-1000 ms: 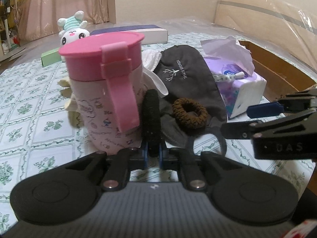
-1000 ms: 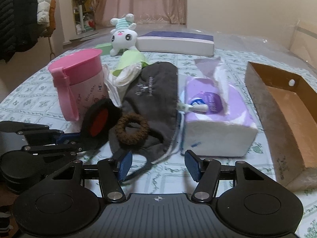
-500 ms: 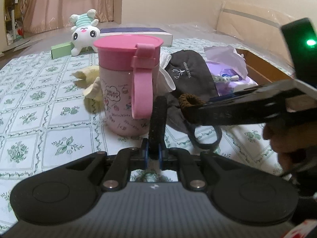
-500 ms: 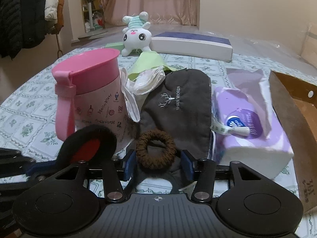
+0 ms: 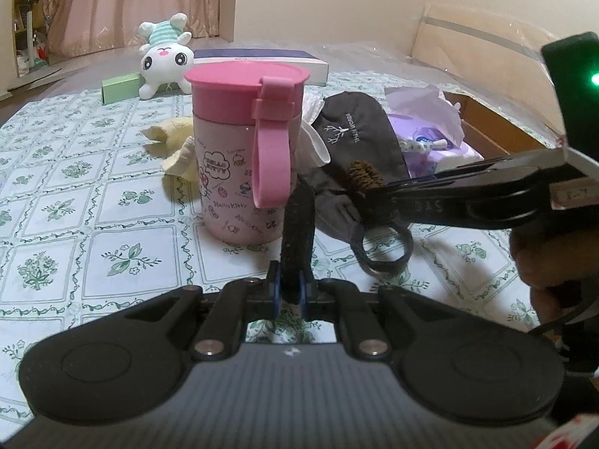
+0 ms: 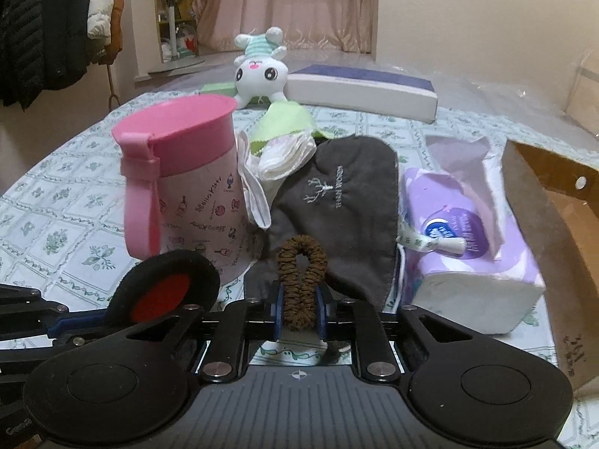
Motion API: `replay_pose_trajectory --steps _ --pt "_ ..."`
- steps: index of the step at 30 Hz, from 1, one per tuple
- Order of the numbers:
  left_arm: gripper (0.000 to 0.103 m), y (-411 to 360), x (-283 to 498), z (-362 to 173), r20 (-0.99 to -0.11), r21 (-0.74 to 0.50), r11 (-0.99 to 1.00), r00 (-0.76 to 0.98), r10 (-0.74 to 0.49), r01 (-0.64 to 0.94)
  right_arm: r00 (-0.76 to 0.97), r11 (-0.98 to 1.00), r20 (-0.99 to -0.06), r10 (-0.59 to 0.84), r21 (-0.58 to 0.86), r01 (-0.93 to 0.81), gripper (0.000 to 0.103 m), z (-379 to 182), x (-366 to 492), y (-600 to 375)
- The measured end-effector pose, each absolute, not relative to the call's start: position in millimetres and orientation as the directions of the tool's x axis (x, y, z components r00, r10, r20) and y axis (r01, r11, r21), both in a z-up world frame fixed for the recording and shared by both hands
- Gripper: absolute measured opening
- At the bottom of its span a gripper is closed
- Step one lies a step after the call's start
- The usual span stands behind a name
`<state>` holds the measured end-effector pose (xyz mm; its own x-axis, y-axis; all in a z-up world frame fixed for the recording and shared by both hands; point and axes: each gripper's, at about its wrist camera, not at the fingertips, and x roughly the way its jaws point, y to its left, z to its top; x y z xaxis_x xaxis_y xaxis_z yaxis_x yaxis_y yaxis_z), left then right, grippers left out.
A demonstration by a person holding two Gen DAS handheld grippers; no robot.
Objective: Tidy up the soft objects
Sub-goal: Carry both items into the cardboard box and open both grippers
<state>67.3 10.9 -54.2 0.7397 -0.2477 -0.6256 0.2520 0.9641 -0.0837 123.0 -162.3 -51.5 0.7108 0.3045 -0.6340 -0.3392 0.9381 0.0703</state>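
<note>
Two items gripped: right gripper (image 6: 298, 308), lower centre, jaws now closing onto brown scrunchie (image 6: 301, 280), previously loose; left gripper (image 5: 288, 293) stays clamped on black pad (image 5: 297, 228). Both ready for sorting.

In front of me the bed (image 6: 75, 224) has a cover with green flowers. On it stand a pink cup (image 6: 194, 187) and a tissue pack (image 6: 468, 262); a dark eye mask (image 6: 344, 205), a plush rabbit (image 6: 262, 67) and a flat box (image 6: 363, 93) lie there.
</note>
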Motion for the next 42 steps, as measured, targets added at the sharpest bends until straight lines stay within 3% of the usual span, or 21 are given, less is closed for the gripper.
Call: replay_pose_trajectory --steps 10,17,30,42 --pt "0.008 2 48 -32 -0.602 -0.085 0.961 0.756 -0.259 0.262 0.759 0.952 -0.589 0.28 0.065 -0.3 0.017 -19 86 -184" --pt "0.008 -30 47 -7 -0.565 -0.087 0.942 0.763 -0.314 0.323 0.814 0.979 -0.55 0.188 0.042 -0.197 0.017 8 69 -234" --pt "0.008 -165 95 25 -0.513 -0.131 0.838 0.687 -0.514 0.53 0.839 0.995 -0.541 -0.06 0.038 0.096 0.017 26 70 -394" --pt "0.008 -274 146 4 -0.538 -0.137 0.777 0.612 -0.579 0.615 0.803 0.985 -0.587 -0.099 0.059 0.164 0.017 2 95 -459"
